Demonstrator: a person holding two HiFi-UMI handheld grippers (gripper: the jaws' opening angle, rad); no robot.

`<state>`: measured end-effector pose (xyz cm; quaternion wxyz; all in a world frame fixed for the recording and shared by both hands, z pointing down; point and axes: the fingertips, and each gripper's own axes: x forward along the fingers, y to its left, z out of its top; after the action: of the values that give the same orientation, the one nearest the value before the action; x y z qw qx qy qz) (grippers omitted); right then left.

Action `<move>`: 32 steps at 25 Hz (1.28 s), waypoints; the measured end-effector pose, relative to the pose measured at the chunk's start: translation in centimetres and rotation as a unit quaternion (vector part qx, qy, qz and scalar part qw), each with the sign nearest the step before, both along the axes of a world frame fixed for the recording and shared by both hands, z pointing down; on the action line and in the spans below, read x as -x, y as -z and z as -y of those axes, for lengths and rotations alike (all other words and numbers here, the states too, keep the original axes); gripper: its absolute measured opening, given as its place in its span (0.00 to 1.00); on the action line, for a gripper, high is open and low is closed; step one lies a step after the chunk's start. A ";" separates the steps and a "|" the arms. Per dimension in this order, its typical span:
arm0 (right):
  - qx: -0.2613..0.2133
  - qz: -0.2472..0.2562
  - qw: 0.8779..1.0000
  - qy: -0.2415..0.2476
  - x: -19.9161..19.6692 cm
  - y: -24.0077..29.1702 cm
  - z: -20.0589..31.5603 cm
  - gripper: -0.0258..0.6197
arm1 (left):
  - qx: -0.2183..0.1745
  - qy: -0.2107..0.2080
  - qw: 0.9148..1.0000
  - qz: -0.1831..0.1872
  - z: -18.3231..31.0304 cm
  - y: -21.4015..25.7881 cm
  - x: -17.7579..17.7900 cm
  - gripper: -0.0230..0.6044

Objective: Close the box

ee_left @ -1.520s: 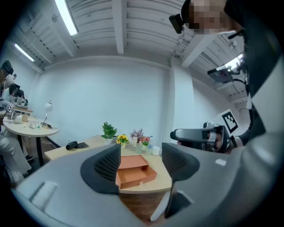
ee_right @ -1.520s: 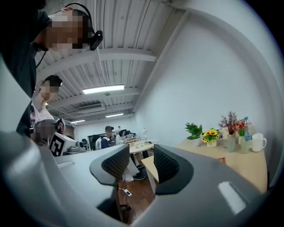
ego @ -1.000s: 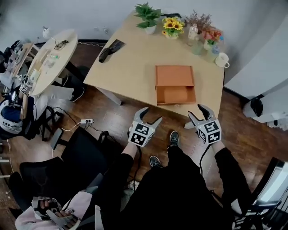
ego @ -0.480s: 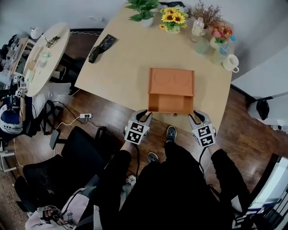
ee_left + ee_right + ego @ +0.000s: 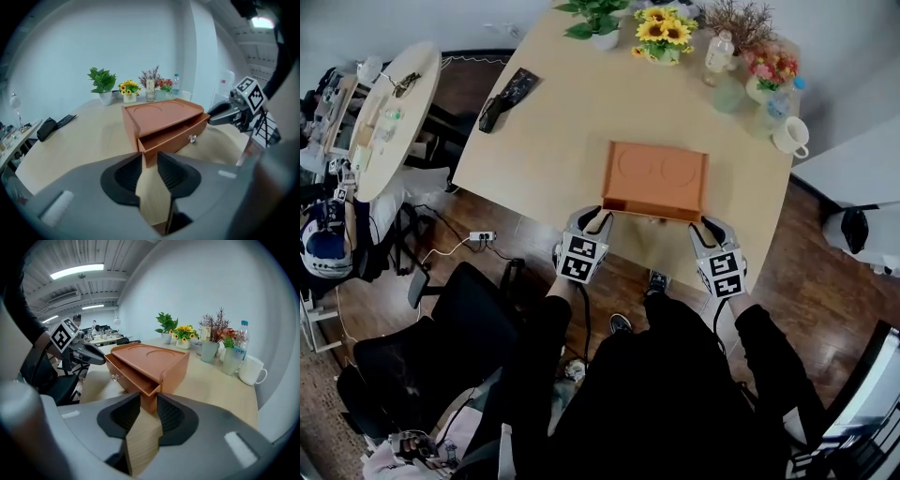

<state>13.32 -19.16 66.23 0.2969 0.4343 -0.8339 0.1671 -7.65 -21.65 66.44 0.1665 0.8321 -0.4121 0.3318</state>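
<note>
An orange-brown box (image 5: 656, 173) stands on the light wooden table (image 5: 544, 141). Its drawer (image 5: 649, 215) sticks out a little toward me, and a small knob (image 5: 191, 138) shows on the drawer front (image 5: 176, 140). My left gripper (image 5: 596, 219) is shut, its tips at the drawer's left front corner. My right gripper (image 5: 709, 226) is shut too, at the right front corner (image 5: 149, 397). Neither holds anything. From the left gripper view (image 5: 149, 161) the right gripper (image 5: 227, 112) shows beyond the drawer. In the right gripper view (image 5: 149, 405) the left gripper (image 5: 86, 354) shows likewise.
At the table's far edge stand a green plant (image 5: 592, 11), sunflowers (image 5: 661, 28), a bottle (image 5: 719, 52), more flowers (image 5: 769, 70) and a white mug (image 5: 790, 137). A black case (image 5: 506, 97) lies at the table's left. A round side table (image 5: 389, 103) and a black chair (image 5: 459, 328) are to my left.
Both grippers went from open to shut and moved forward to the drawer front. The drawer, pulled far out a second ago, has slid most of the way into the box.
</note>
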 end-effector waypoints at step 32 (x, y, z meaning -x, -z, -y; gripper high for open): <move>-0.086 0.116 0.988 -0.049 2.8 12.2 2.7 0.30 | -0.144 0.143 0.973 -0.107 -1.7 13.9 2.0 0.28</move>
<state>10.56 -21.82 53.99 0.1513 0.4765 -0.8514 0.1585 -9.70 -19.91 52.58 0.1336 0.8108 -0.5497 0.1504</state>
